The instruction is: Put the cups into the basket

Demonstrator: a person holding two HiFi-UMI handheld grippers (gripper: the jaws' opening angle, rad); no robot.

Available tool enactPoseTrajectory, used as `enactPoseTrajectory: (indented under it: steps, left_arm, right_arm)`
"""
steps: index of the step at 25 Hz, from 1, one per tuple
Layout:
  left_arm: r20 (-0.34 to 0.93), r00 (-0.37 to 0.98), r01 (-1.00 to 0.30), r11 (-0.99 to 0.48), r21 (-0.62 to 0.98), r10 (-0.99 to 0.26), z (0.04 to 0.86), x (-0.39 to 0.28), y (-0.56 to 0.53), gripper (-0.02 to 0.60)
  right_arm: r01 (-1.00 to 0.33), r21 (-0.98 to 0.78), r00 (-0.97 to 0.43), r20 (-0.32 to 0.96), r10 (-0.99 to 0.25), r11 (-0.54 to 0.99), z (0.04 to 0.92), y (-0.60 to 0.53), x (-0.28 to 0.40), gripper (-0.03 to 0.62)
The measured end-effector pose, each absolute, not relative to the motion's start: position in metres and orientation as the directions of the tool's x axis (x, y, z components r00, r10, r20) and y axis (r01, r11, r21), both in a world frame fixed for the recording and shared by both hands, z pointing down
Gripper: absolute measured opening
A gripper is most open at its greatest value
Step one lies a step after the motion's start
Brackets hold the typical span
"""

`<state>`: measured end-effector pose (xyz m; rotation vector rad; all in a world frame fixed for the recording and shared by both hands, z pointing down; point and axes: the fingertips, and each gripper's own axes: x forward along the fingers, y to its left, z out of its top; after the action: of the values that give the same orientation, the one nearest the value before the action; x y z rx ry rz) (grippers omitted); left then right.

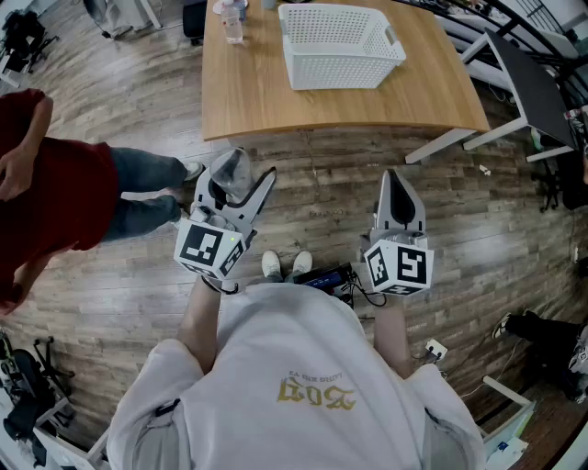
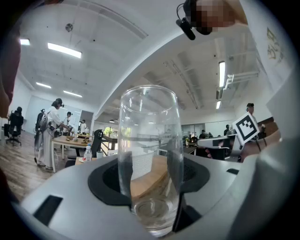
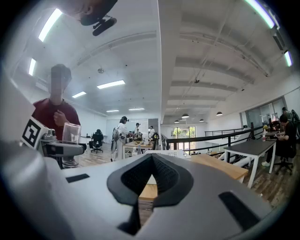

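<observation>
A clear drinking glass (image 1: 231,171) stands upright between the jaws of my left gripper (image 1: 241,182), which is shut on it above the wooden floor. In the left gripper view the glass (image 2: 149,154) fills the middle, with the dark pads against its lower sides. My right gripper (image 1: 398,182) is shut with nothing in it, level with the left one. Its jaws meet in the right gripper view (image 3: 150,159). The white slotted basket (image 1: 340,41) sits empty on the far side of the wooden table (image 1: 257,101), well ahead of both grippers.
A plastic water bottle (image 1: 232,20) stands at the table's back left. A person in a red top (image 1: 46,184) stands close on the left. A dark desk (image 1: 533,87) and white table legs are at the right. Cables lie on the floor by my feet.
</observation>
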<state>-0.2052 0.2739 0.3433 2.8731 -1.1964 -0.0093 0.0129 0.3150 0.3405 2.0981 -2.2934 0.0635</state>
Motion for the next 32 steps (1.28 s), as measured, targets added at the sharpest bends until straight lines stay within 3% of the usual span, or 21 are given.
enactPoseTrajectory:
  steps: [18,32]
  left_arm:
    - [0.005,0.689,-0.725,-0.689,-0.018,-0.725,0.327,-0.169,0.297,0.264]
    - [-0.001,0.699,-0.716,-0.699,-0.005,-0.716,0.328,-0.136,0.238,0.264]
  right_arm:
    - [-0.990,-0.057,-0.133,0.014,-0.991,0.132,0.338,0.331,0.040,0.009]
    - [-0.995,-0.062,-0.080,0.010,-0.997,0.079,0.339,0.291,0.082,0.009]
